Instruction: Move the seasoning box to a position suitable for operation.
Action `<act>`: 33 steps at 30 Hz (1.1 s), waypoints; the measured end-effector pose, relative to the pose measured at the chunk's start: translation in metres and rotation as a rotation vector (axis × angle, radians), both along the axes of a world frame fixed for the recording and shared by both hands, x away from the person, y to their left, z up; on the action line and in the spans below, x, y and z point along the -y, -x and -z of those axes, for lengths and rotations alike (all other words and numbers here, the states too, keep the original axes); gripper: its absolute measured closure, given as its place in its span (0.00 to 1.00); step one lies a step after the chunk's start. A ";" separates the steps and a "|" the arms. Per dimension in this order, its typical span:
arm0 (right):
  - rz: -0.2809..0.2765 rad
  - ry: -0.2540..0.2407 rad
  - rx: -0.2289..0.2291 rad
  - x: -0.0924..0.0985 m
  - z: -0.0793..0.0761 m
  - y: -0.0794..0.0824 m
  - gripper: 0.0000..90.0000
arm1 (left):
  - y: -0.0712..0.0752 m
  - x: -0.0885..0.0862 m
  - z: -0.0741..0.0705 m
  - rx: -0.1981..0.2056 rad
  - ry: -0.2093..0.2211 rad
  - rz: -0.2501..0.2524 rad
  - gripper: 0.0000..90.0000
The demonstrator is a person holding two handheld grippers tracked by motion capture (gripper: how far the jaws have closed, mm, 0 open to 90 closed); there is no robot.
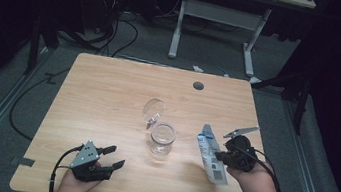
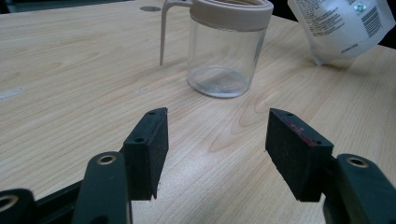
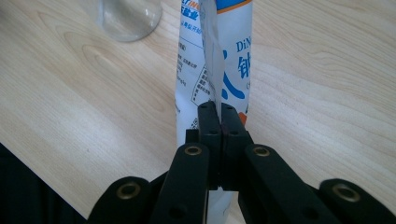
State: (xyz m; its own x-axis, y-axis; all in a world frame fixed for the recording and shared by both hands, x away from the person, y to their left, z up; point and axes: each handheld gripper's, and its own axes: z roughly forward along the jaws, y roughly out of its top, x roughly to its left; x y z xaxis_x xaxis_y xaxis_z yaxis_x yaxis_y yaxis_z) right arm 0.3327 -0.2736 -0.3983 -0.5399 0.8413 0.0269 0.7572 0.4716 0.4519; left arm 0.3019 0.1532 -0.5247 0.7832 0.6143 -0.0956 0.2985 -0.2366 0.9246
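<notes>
The surface [image 1: 108, 92] is a pale wood-grain top with rounded corners and a small round cable hole [image 1: 198, 86] near its far edge, well beyond the glass jar [image 1: 161, 139]. The jar stands upright near the middle of the surface, its hinged lid [image 1: 154, 109] swung open behind it. Right of the jar, the right tool [image 1: 220, 156] is clamped shut on a fold of a white and blue pouch [image 1: 210, 154], holding it just off the wood. Left of the jar and nearer the person, the left tool [image 1: 116, 159] rests with its jaws spread and nothing between them. Beyond the jar the room is dim: grey floor, loose black cables [image 1: 116, 33], and the white legs of another desk [image 1: 178, 26].
</notes>
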 end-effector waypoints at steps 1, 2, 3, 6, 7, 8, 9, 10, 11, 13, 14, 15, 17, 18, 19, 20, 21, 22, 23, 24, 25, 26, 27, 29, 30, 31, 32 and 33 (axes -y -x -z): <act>-0.002 0.004 -0.002 0.000 0.000 0.000 1.00 | 0.000 0.001 0.000 0.001 -0.002 0.002 0.44; -0.002 0.010 -0.010 0.000 -0.001 -0.001 1.00 | 0.000 0.001 0.000 0.001 -0.001 0.004 0.44; 0.001 0.011 -0.016 -0.001 -0.001 0.000 1.00 | 0.000 0.001 0.000 0.002 -0.001 0.006 0.43; -0.009 0.021 -0.038 -0.003 -0.003 -0.001 1.00 | 0.001 0.002 0.000 0.004 -0.003 0.008 0.43; -0.009 0.021 -0.046 -0.003 -0.003 -0.002 1.00 | 0.001 0.002 0.000 0.005 -0.003 0.008 0.43; -0.013 0.025 -0.050 -0.004 -0.003 -0.002 1.00 | 0.001 0.002 0.000 0.002 -0.003 0.009 0.43; -0.012 0.027 -0.057 -0.005 -0.003 -0.002 1.00 | 0.001 0.002 0.000 0.001 -0.004 0.009 0.43; -0.016 0.033 -0.067 -0.005 -0.004 -0.003 1.00 | 0.001 0.002 0.001 0.001 -0.004 0.009 0.43; -0.026 0.038 -0.072 -0.006 -0.004 -0.003 1.00 | 0.001 0.003 0.001 0.001 -0.004 0.009 0.43; -0.024 0.053 -0.090 -0.008 -0.006 -0.003 1.00 | 0.001 0.003 0.001 0.001 -0.003 0.010 0.42; -0.029 0.056 -0.095 -0.009 -0.008 -0.004 1.00 | 0.001 0.003 0.001 0.000 -0.003 0.010 0.42; -0.028 0.064 -0.102 -0.010 -0.009 -0.003 1.00 | 0.001 0.003 0.001 0.000 -0.003 0.011 0.42; -0.019 0.069 -0.124 -0.010 -0.011 -0.004 1.00 | 0.001 0.003 0.001 -0.001 -0.003 0.013 0.42; -0.020 0.078 -0.131 -0.011 -0.012 -0.005 1.00 | 0.001 0.003 0.001 -0.001 -0.002 0.014 0.42; -0.026 0.081 -0.136 -0.011 -0.013 -0.006 1.00 | 0.001 0.003 0.001 0.000 -0.001 0.014 0.42; -0.026 0.088 -0.141 -0.011 -0.013 -0.006 1.00 | 0.002 0.004 0.001 0.000 0.001 0.015 0.42; -0.028 0.094 -0.150 -0.011 -0.014 -0.007 1.00 | 0.002 0.004 0.001 0.000 0.001 0.016 0.42; -0.029 0.098 -0.156 -0.012 -0.014 -0.007 1.00 | 0.001 0.004 0.001 -0.003 0.001 0.018 0.42; -0.028 0.107 -0.170 -0.012 -0.015 -0.007 1.00 | 0.001 0.004 0.001 -0.005 0.003 0.019 0.42; -0.033 0.110 -0.180 -0.013 -0.014 -0.008 1.00 | 0.001 0.005 0.001 -0.004 0.000 0.021 0.42; -0.037 0.118 -0.186 -0.014 -0.015 -0.008 1.00 | 0.002 0.006 0.001 -0.003 -0.001 0.020 0.42; -0.035 0.119 -0.197 -0.015 -0.015 -0.009 1.00 | 0.002 0.006 0.001 -0.002 -0.002 0.022 0.42; -0.039 0.124 -0.207 -0.015 -0.016 -0.010 1.00 | 0.002 0.007 0.001 -0.001 -0.003 0.023 0.42; -0.041 0.129 -0.218 -0.017 -0.017 -0.012 1.00 | 0.003 0.008 0.001 0.004 -0.005 0.024 0.42; -0.051 0.139 -0.220 -0.019 -0.018 -0.014 1.00 | 0.003 0.008 0.000 0.006 -0.004 0.025 0.42; -0.055 0.141 -0.223 -0.020 -0.020 -0.015 1.00 | 0.002 0.009 0.000 0.009 -0.003 0.024 0.42; -0.061 0.143 -0.223 -0.021 -0.021 -0.017 1.00 | 0.002 0.009 0.000 0.010 -0.004 0.025 0.42; -0.070 0.144 -0.223 -0.022 -0.022 -0.018 1.00 | 0.002 0.009 0.000 0.010 -0.002 0.025 0.42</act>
